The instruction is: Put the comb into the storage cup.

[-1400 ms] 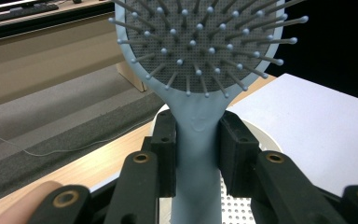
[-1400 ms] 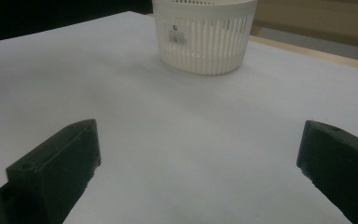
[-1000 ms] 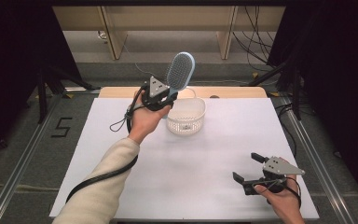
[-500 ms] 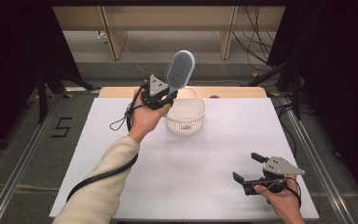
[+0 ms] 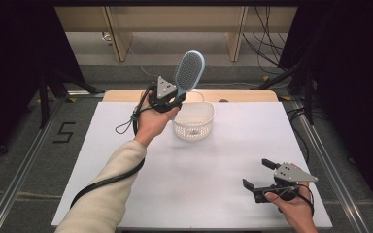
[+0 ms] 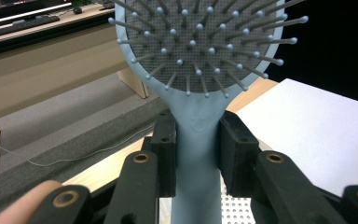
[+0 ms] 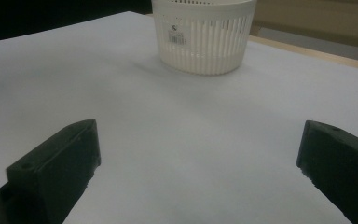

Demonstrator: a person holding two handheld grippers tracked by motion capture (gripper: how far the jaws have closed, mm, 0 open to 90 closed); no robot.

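Right now the left gripper (image 5: 175, 99) is clamped on the handle of a light blue hairbrush (image 5: 190, 71), holding it raised and tilted, bristles facing the person, just behind and above the white basket (image 5: 193, 122) on the tabletop (image 5: 213, 170). Both pads squeeze the narrow neck below the bristles. To drop it in cleanly, I'd say bring the brush over the basket's middle, lower it head or handle first until it clears the rim, and only then let go. The right gripper (image 5: 261, 177) rests near the front edge, jaws spread wide and holding nothing, well apart from the basket.
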